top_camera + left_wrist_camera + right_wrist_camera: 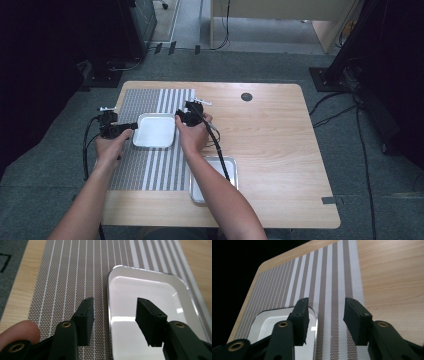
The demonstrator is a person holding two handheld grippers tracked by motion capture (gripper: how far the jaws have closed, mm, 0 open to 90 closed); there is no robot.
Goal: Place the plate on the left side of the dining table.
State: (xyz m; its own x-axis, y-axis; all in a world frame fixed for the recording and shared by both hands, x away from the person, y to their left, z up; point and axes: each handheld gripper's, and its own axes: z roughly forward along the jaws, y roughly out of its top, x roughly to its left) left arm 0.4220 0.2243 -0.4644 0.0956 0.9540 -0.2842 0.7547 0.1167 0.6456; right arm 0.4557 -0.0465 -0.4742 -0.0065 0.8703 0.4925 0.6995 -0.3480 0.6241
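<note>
Two metal trays, nothing in either.
Shiny tray [154, 130] lies on striped placemat [135, 165]; left gripper [131, 126] and right gripper [179, 119] each straddle one rim, jaws apart. Second tray [232, 167] sits beside the mat, under the right forearm.

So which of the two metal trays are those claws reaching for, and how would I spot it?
Find the wooden table, then the striped grey-and-white mat on its left part. The tray in question lies on that mat, between the open left claw and the open right claw. Unlike the other tray, which sits at the mat's right edge near the person's forearm, it lies wholly on the stripes.
</note>
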